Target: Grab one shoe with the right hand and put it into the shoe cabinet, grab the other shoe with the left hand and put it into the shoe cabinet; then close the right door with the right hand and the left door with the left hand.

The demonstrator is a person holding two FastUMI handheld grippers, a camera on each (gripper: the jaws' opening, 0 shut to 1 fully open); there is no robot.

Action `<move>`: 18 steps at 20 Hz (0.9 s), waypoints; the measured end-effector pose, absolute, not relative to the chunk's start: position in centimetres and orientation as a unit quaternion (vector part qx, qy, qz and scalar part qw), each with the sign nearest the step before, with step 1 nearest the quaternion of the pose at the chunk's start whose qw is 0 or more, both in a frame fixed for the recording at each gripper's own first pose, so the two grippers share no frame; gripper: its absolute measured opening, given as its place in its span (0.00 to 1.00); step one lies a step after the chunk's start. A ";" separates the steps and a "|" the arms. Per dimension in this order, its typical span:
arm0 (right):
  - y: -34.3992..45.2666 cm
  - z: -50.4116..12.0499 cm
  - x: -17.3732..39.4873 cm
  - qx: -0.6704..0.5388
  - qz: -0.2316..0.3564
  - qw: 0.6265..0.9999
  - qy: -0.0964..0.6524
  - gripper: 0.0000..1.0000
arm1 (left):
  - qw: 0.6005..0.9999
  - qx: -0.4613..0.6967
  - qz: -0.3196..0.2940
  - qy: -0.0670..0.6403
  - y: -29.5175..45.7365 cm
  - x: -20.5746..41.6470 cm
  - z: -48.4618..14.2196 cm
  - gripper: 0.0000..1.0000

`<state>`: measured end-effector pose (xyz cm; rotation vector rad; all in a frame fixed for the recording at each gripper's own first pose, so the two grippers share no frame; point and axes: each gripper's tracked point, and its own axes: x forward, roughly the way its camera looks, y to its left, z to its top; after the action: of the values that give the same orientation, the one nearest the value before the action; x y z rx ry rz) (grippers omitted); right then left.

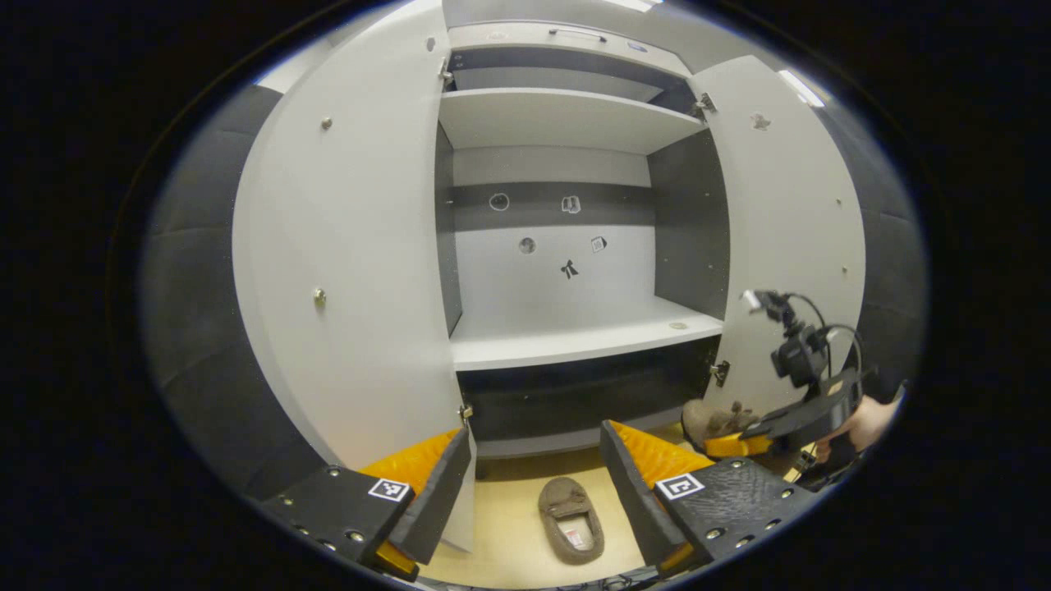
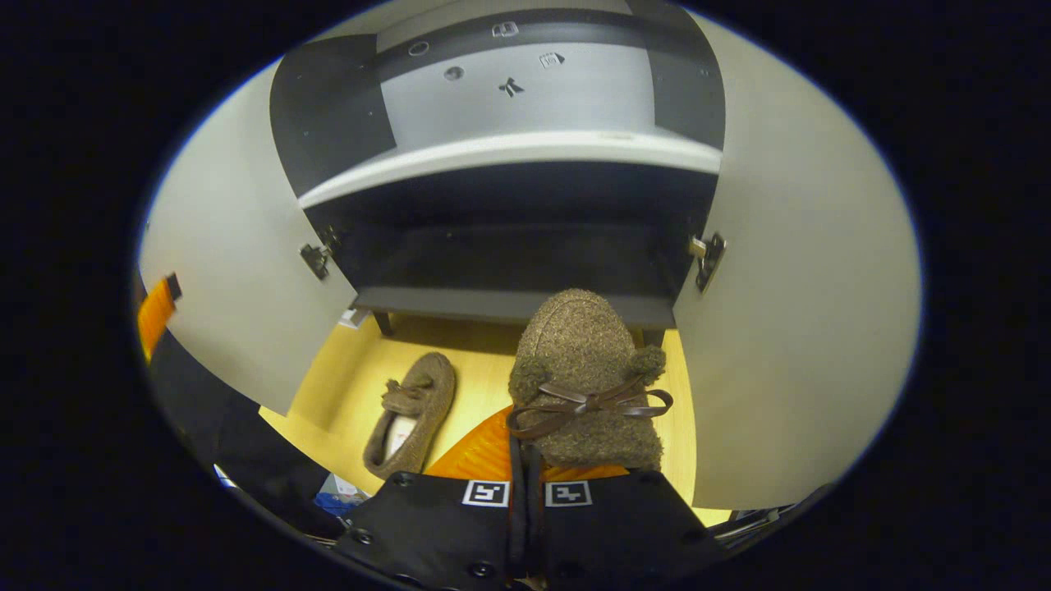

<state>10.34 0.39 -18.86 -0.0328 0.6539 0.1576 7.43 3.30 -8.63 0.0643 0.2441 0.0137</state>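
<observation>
A brown fuzzy slipper with a dark bow (image 2: 585, 379) is lifted off the floor, pinched at its heel by my right gripper (image 2: 525, 472), in front of the cabinet's dark bottom compartment (image 2: 509, 246). The same slipper (image 1: 718, 420) and the right gripper (image 1: 751, 439) appear low at the right of the left gripper view, held by a hand (image 1: 870, 420). The second slipper (image 1: 571, 519) lies on the wooden floor between the fingers of my left gripper (image 1: 534, 484), which stands open above it. This second slipper (image 2: 413, 410) lies left of the held one. Both cabinet doors stand open.
The grey shoe cabinet has a left door (image 1: 345, 263), a right door (image 1: 792, 222), a pale middle shelf (image 1: 575, 336) and an upper shelf (image 1: 558, 115). Hinges (image 2: 708, 256) jut from the door edges. Wooden floor (image 2: 353, 386) lies before the cabinet.
</observation>
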 end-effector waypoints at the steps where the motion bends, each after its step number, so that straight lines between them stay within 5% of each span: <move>1: 0.8 -17.2 10.4 -0.018 0.081 0.946 0.313 0.02 | 0.992 0.031 0.008 0.123 3.5 7.5 -8.9 0.92; 8: 2.7 -6.2 11.9 0.009 0.106 0.966 0.235 0.02 | 0.994 0.033 0.012 0.105 3.3 8.4 -7.3 0.92; 18: 3.4 5.2 22.7 -0.023 0.119 0.988 0.094 0.00 | 0.993 0.053 0.039 0.100 4.2 9.1 -6.7 0.92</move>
<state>22.68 3.35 5.23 -0.0466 0.1896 0.2383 9.11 4.25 -6.70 0.1054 0.2002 0.0775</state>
